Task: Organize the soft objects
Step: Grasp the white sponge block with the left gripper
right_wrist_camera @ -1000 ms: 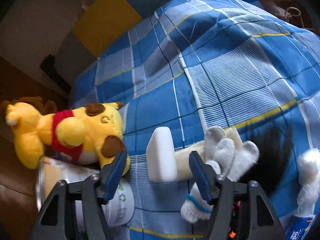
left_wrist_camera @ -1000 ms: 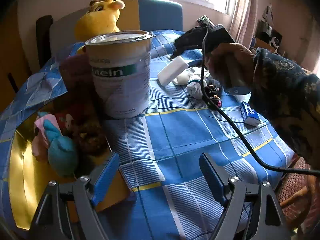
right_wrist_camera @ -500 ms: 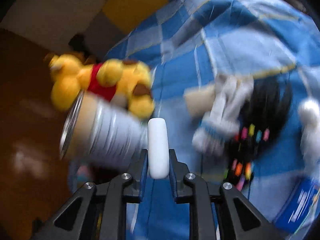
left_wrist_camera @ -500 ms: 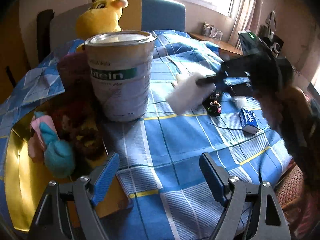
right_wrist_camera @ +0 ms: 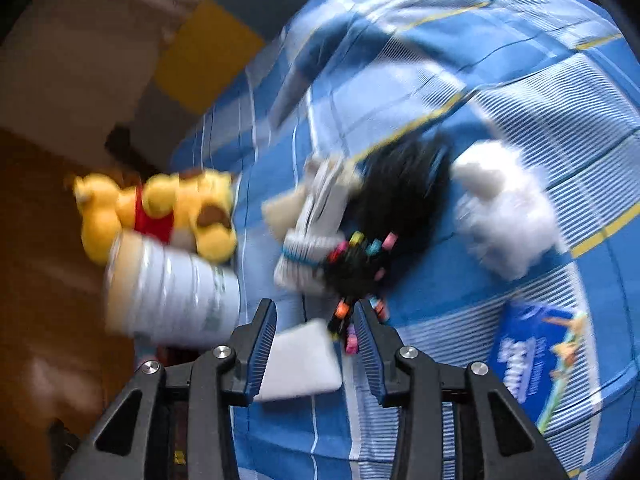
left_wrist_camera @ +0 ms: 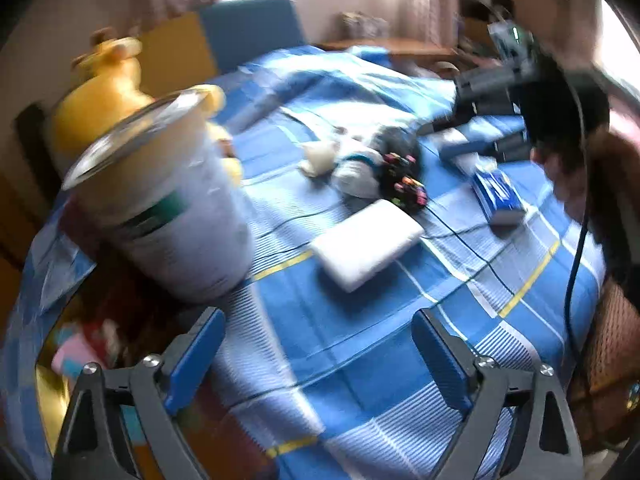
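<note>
A blue checked cloth (left_wrist_camera: 360, 320) covers the table, with a bright window and curtains at the top of the left wrist view. The white sponge block (left_wrist_camera: 367, 245) lies flat on the cloth in the middle of that view, just right of the big tin can (left_wrist_camera: 168, 216). It looks put there so the left gripper (left_wrist_camera: 316, 364) can reach it. That gripper sits at the bottom of the frame with its tongs wide and opening more, and nothing is between them. In the right wrist view the right gripper (right_wrist_camera: 316, 344) is at the bottom middle. Its tongs are narrow but opening, and the sponge block (right_wrist_camera: 300, 364) shows between them, lying loose on the cloth, so it seems let go. A yellow plush bear (right_wrist_camera: 160, 212) sits behind the can at the left. White socks (right_wrist_camera: 316, 232), a black brush with coloured tips (right_wrist_camera: 384, 240) and a white fluffy toy (right_wrist_camera: 504, 208) are heaped in the middle, waiting to be sorted. A blue packet (right_wrist_camera: 532, 356) lies at the lower right. Soft toys (left_wrist_camera: 88, 344) are heaped on a yellow tray (left_wrist_camera: 48, 392) at the lower left of the left wrist view, likely where soft things go.
</note>
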A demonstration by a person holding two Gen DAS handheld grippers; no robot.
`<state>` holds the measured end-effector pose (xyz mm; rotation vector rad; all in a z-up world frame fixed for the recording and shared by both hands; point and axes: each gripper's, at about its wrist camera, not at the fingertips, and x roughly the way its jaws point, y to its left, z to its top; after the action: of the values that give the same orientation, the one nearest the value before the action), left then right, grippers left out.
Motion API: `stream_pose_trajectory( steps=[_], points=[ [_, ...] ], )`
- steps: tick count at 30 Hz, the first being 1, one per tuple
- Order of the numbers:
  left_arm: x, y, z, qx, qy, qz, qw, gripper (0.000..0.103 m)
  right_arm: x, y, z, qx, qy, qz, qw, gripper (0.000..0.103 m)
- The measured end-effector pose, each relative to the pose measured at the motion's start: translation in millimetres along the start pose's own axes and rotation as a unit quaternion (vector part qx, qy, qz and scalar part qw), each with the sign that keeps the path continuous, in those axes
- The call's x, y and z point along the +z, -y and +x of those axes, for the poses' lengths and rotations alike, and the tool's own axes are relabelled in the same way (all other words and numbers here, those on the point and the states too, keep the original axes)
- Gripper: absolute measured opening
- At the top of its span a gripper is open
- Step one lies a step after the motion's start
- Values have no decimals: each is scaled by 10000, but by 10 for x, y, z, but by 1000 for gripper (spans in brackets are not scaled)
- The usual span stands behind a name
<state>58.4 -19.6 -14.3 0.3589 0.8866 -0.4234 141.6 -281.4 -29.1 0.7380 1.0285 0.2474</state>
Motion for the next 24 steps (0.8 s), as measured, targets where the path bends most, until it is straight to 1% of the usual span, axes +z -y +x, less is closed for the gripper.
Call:
stream_pose_trajectory(
  steps=[1, 2, 4, 5, 7, 9, 11, 13, 15, 18, 21, 22, 23, 24],
  points=[
    [70, 66, 85, -85, -66, 239, 9997, 96, 10, 25, -41, 4, 76, 61, 10000, 40],
    [111, 107, 129, -122, -79, 363, 9992, 97, 19, 29, -72, -2, 151, 105, 9998, 40],
    [221, 210, 286, -212, -191, 751, 9968, 102, 58, 80, -171, -49, 325, 187, 9993, 40],
    [261, 248, 357, -237, -254, 900, 9953, 102, 71, 109, -225, -76, 420, 248, 9988, 40],
    [356, 310, 533, -261, -303, 1178, 9922, 103, 90, 170, -341, -100, 588, 397, 9974, 40],
    [413, 324, 680, -223, -430, 1298, 9904, 103, 112, 235, -418, -99, 802, 601, 9949, 40],
    [484, 325, 807, -303, -487, 1322, 9896, 103, 128, 327, -511, -85, 1004, 830, 9914, 40],
    [541, 353, 921, -303, -510, 1414, 9882, 103, 138, 448, -600, -40, 1190, 1132, 9864, 40],
    [569, 391, 989, -343, -496, 1463, 9874, 103, 141, 573, -668, 38, 1290, 1416, 9815, 40],
    [592, 435, 1128, -512, -574, 1459, 9863, 103, 150, 709, -673, 55, 1250, 1723, 9771, 40],
    [581, 452, 1258, -597, -607, 1418, 9862, 103, 148, 736, -628, 9, 1161, 1793, 9769, 40],
    [588, 428, 1275, -689, -579, 1281, 9877, 103, 152, 737, -605, -13, 1113, 1798, 9774, 40],
    [596, 397, 1299, -790, -633, 1103, 9887, 101, 151, 732, -584, -31, 1082, 1797, 9778, 40],
    [593, 374, 1312, -877, -679, 989, 9889, 96, 151, 736, -565, -64, 1047, 1788, 9783, 40]
  ],
)
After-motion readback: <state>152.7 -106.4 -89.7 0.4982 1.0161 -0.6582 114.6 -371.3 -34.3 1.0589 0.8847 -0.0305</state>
